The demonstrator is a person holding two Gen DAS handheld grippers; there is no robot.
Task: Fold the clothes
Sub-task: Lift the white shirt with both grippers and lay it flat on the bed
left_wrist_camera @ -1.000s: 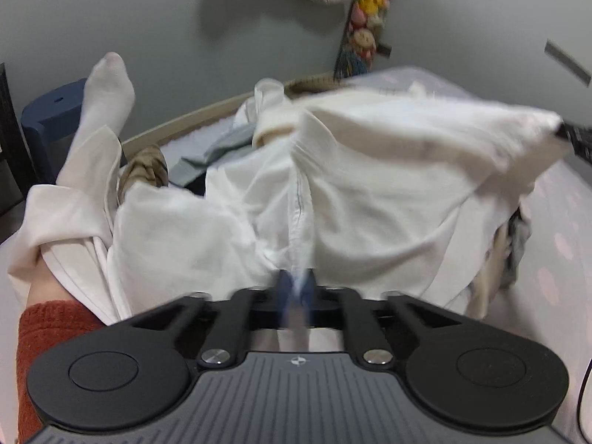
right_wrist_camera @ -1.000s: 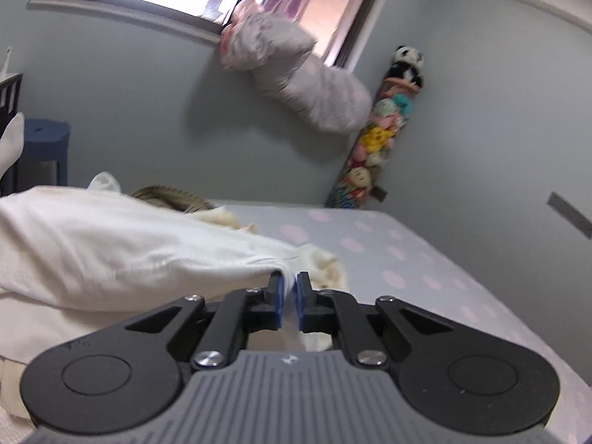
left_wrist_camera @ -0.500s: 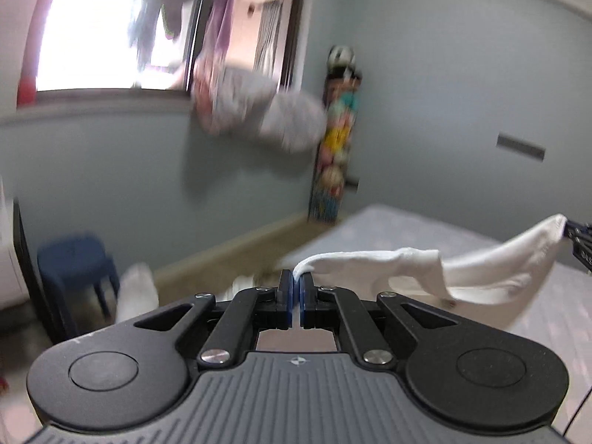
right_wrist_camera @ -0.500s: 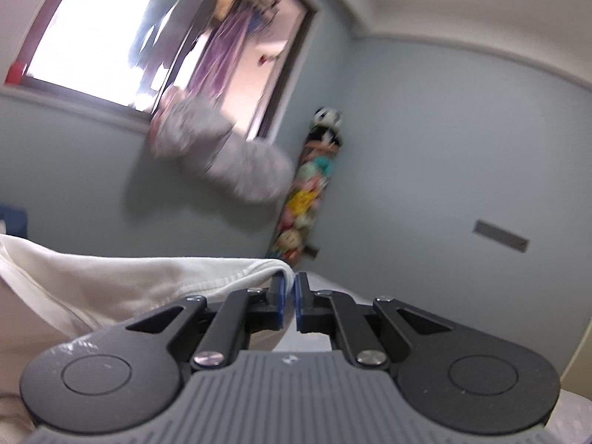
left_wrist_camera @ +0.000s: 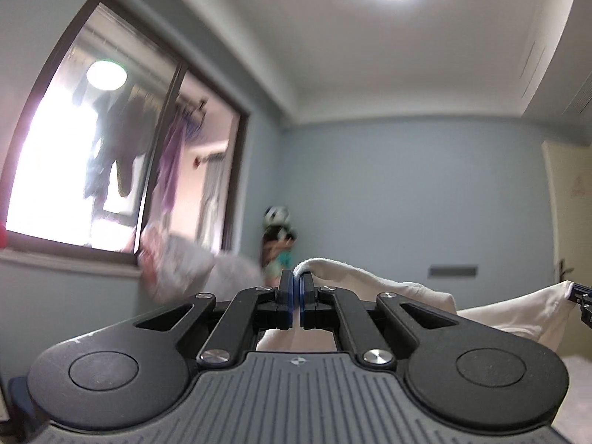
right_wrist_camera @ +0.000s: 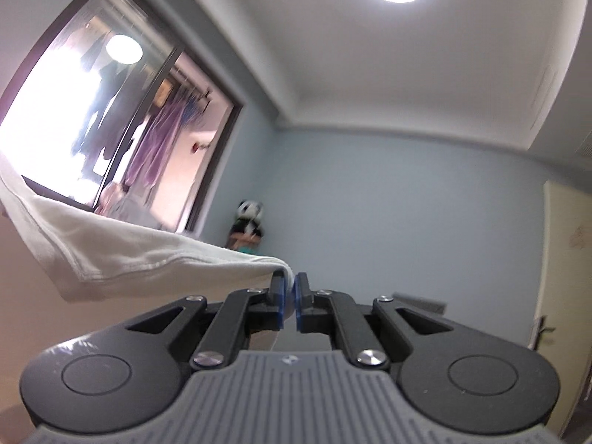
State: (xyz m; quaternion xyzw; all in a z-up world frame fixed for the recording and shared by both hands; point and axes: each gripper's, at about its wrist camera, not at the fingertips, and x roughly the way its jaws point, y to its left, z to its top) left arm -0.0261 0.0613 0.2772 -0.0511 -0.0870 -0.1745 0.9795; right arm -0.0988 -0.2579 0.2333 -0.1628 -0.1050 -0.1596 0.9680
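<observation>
Left wrist view was tilted up toward the ceiling, and the left gripper [left_wrist_camera: 296,288] was seen clamped on a corner of a white garment [left_wrist_camera: 407,292], a small tuft of cloth poking out above the tips. From there the garment was draped away to the right of the gripper, sagging toward the right gripper [left_wrist_camera: 581,298], glimpsed at the frame's edge. In the right wrist view the right gripper [right_wrist_camera: 290,296] was likewise pinched on a corner, with the cloth [right_wrist_camera: 122,251] stretched off to its left in front of the window [right_wrist_camera: 111,118]. The garment was thus held aloft by two corners. The step in hand was judged to be lifting and spreading it before any fold. Next, it would probably need to be pulled taut, shaken flat and lowered, with both grips kept firm so no corner slipped.
</observation>
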